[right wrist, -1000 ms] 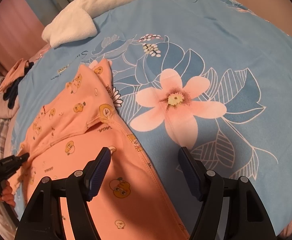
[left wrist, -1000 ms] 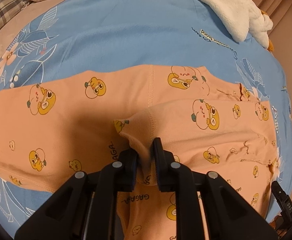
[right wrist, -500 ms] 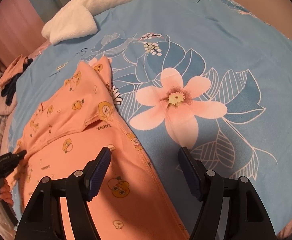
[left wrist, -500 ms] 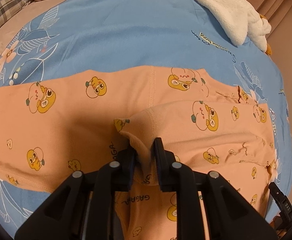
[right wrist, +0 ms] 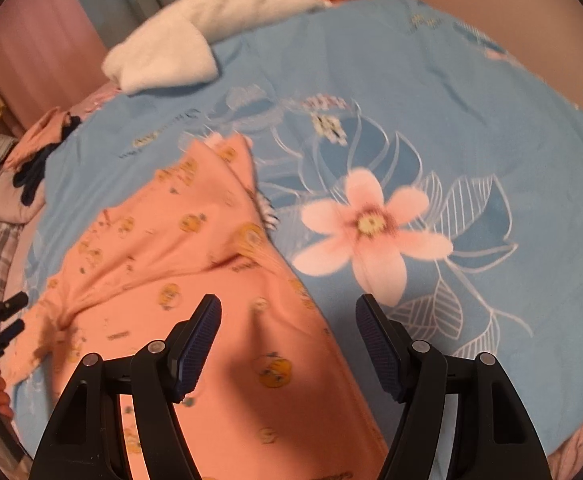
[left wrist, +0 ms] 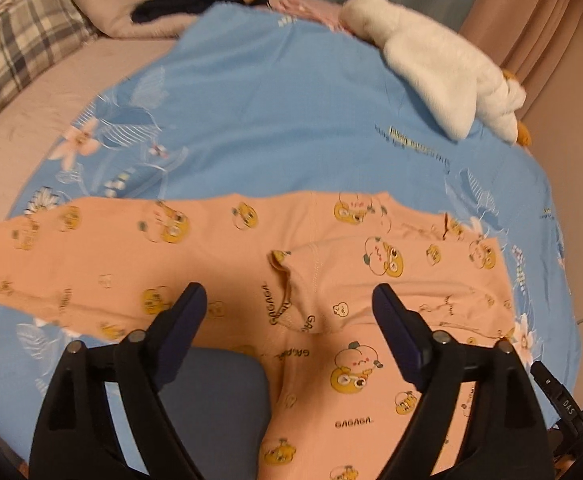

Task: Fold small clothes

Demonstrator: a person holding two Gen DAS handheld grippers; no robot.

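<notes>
On the blue bedspread (left wrist: pixel 291 128), left gripper (left wrist: pixel 289 308) is opening above the folded-over flap of the orange garment (left wrist: pixel 371 280) — nothing pinched, fold set down — right gripper (right wrist: pixel 287 320) hangs spread and empty.

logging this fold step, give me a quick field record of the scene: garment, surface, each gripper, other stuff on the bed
garment: peach printed garment, lying partly folded on the bed
surface: blue floral cover
left gripper: jaws opening, above the garment, pads clear of it
right gripper: open, holding nothing
other: white plush toy, plaid pillow
</notes>
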